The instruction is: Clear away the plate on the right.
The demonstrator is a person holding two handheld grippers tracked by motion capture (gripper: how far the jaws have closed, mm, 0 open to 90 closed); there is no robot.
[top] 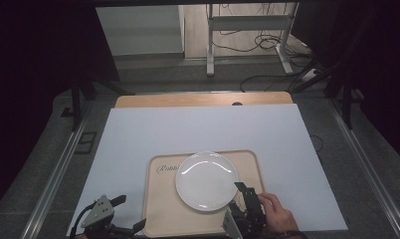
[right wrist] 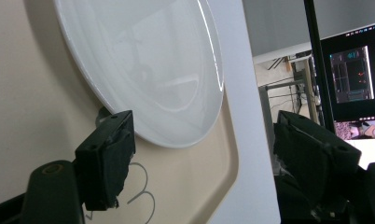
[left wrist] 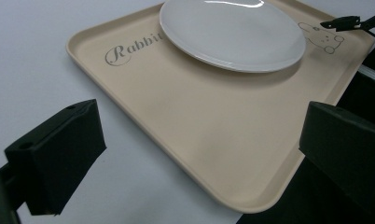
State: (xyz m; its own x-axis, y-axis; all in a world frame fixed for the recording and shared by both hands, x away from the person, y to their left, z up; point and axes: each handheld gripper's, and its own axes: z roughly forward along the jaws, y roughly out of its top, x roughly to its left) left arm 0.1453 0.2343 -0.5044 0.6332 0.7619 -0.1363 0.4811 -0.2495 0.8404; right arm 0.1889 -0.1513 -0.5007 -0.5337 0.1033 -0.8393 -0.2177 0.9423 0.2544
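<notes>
High view: right gripper (top: 242,198), jaws apart, beside the white plate's (top: 206,180) near right rim; plate flat on the beige tray (top: 159,211).
Left gripper view: left gripper (left wrist: 199,154) gaping over the tray's near left corner.
Right gripper view: plate rim just beyond the spread jaws, untouched.

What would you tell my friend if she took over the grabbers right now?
Right gripper: open, fingers beside the near right edge of the white plate, nothing held.
Left gripper: open, empty, by the tray's near left corner.
The plate lies flat on the beige tray, which sits on the white mat.
Done: plate is on the tray.
Left: I can't tell what follows.
</notes>
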